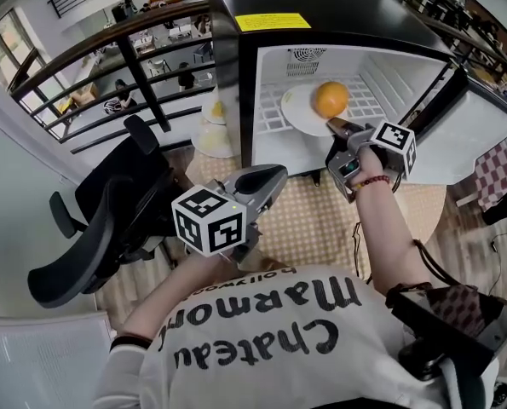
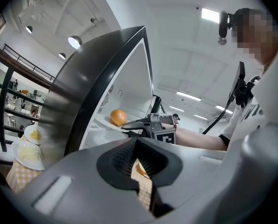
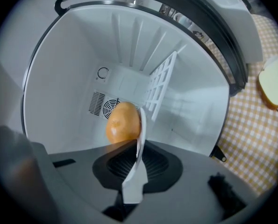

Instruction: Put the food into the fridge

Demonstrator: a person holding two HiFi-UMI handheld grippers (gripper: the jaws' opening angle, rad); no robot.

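Fridge point(image 1: 236, 66) stands open, door point(image 1: 483, 135) swung out to its R side. R gripper point(image 1: 334, 128) is right at the fridge mouth, jaws clenched on the near rim of a white plate point(image 1: 297, 111). The right gripper view shows that thin rim pinched edge-on btwn the pads. On the plate sits the orange point(image 1: 331, 99), so the food is inside the fridge, over the wire shelf point(image 1: 270, 113). Can't tell whether the plate rests on that shelf or hangs just above it. In the right gripper view the fridge's rear-wall vent point(image 3: 103, 106) shows just behind the orange.

L gripper point(image 1: 264, 178) hangs outside, in front of the fridge and lower than its opening, over the checked cloth point(image 1: 313, 220). Its jaws are drawn nearly together w/ only a slit btwn them and nothing gripped. Only cloth shows thru the slit in the left gripper view.

Just outside the fridge's L wall, plates w/ pale yellow food point(image 1: 212, 126) sit on the cloth. A black office chair point(image 1: 108, 203) is farther off on that same side of the fridge.
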